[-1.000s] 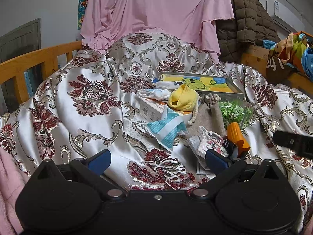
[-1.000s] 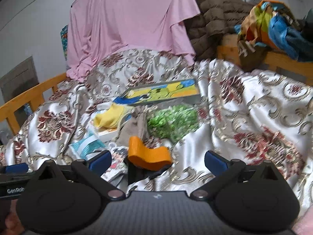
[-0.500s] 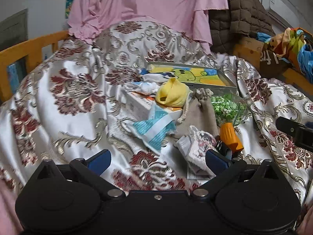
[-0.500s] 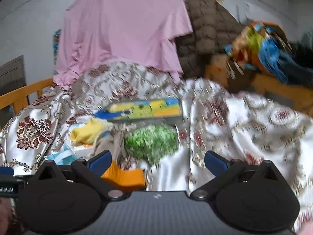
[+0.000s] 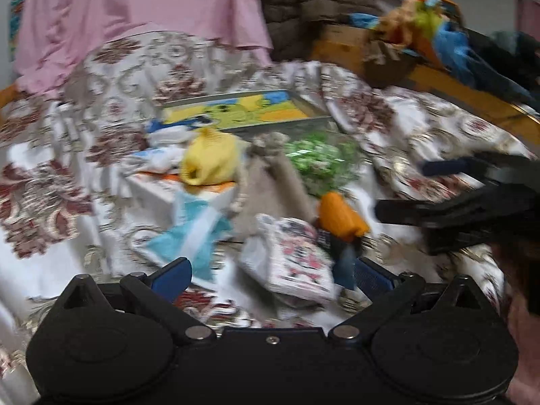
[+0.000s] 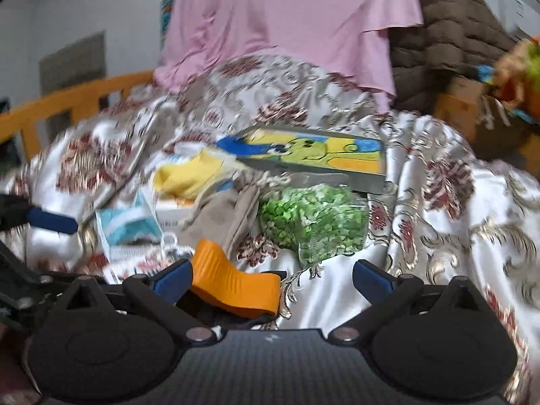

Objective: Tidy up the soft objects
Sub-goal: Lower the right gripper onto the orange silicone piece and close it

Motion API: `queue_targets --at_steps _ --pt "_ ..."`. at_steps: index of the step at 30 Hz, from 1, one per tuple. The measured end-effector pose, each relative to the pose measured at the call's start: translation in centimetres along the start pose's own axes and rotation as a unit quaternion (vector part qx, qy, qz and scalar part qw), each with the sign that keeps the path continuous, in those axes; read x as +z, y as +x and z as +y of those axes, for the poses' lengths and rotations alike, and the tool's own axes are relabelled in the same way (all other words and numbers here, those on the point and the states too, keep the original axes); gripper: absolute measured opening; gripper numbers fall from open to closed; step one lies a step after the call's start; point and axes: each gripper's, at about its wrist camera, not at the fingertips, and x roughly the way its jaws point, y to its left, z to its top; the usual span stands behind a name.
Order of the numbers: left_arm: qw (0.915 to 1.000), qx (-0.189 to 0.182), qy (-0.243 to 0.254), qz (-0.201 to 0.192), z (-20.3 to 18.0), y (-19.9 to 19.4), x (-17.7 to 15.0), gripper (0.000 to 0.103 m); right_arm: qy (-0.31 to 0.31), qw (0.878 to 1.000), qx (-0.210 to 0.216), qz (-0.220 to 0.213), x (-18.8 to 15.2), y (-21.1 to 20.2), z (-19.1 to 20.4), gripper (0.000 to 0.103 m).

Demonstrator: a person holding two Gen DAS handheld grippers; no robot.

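Both views are motion-blurred; fine print cannot be read.

Left gripper [image 5: 271, 271]: fingers spread, blue pads apart, nothing between them. It hangs above a flat white packet [image 5: 293, 258] printed with a red and dark floral pattern.

Right gripper [image 6: 271, 275]: fingers spread, empty. The ridged orange clip handle [image 6: 233, 281] lies just beside its left pad, resting on glossy fabric.

Support surface: a shiny satin cover [image 6: 438, 202], white with maroon flowers and gold scrolls, deeply creased.

Soft objects, clustered at the centre of the cover:
- Yellow knitted item [image 5: 209, 162], rounded and slumped, resting on a white carton [image 5: 162, 195].
- Light blue pouch with a white stripe [image 5: 194, 233], flat, in front of the carton.
- Grey-brown drawstring cloth bag [image 5: 273, 189], matte weave, gathered at its top.
- Clear bag of small green pieces [image 6: 314, 219], lumpy, just beside the cloth bag.

Behind them lies a shallow rectangular box [image 6: 320, 155] with a yellow, blue and green cartoon lid. A smooth pink sheet [image 6: 287, 17] and a brown quilted garment [image 6: 445, 40] hang at the rear. A wooden rail [image 6: 77, 101] borders the left.
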Motion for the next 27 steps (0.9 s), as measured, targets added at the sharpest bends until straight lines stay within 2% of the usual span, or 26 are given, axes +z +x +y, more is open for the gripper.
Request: queue_targets --at_steps 5,7,11,15,20,23,27 --pt "0.9984 -0.033 0.046 -0.006 -1.8 0.8 -0.2 0.102 0.046 0.997 0.067 0.013 0.4 1.9 -0.7 0.102" --pt "0.9975 -0.043 0.056 -0.002 -2.3 1.5 -0.2 0.101 0.049 0.996 0.077 0.019 0.5 2.7 -0.5 0.099" --pt "0.9962 -0.056 0.066 0.006 -2.9 2.5 -0.3 0.098 0.051 0.996 0.059 0.033 0.4 3.9 -0.5 0.091" --pt "0.9951 -0.068 0.072 -0.007 -3.3 2.2 -0.4 0.097 0.084 0.995 0.034 0.037 0.3 3.6 -2.1 0.091" --pt "0.9922 -0.085 0.086 -0.028 -3.7 2.6 0.0 0.095 0.082 0.996 -0.003 0.035 0.3 2.6 -3.0 0.091" --pt "0.9882 -0.096 0.116 -0.029 -4.4 3.7 0.4 0.091 0.073 0.996 -0.029 0.05 0.2 2.9 -3.4 0.091" --pt "0.9847 -0.103 0.14 -0.015 -4.8 5.7 0.8 0.085 0.093 0.993 -0.026 0.067 0.0 2.8 -4.5 0.091"
